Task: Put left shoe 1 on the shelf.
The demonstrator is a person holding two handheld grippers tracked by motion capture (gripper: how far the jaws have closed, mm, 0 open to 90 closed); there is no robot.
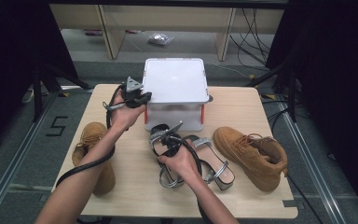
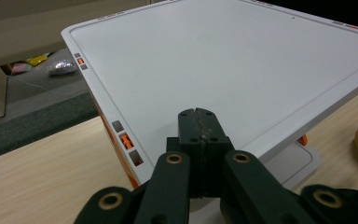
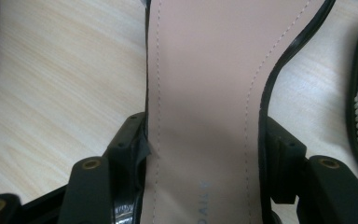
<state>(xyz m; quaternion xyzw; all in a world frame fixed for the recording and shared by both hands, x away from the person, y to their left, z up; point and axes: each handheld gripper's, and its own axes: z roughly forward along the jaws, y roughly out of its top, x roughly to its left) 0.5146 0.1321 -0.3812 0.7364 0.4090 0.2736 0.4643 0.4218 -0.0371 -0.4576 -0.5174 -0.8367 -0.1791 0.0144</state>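
Gripping the sandal (image 3: 200, 93) across its insole, my right claw (image 3: 205, 154) clamps both edges on the table (image 1: 135, 186); my left claw (image 2: 199, 130), fully shut and empty, hovers over the box lid (image 2: 223, 60).

Left gripper (image 1: 137, 96) sits at the white box (image 1: 175, 80), frame centre; right gripper (image 1: 168, 140) clamps a black sandal (image 1: 161, 140); tan boots flank.

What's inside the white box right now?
Not visible: the white box has its lid down over it, and the left gripper, shut, rests at the lid's edge. The right gripper clamps a sandal on the table.
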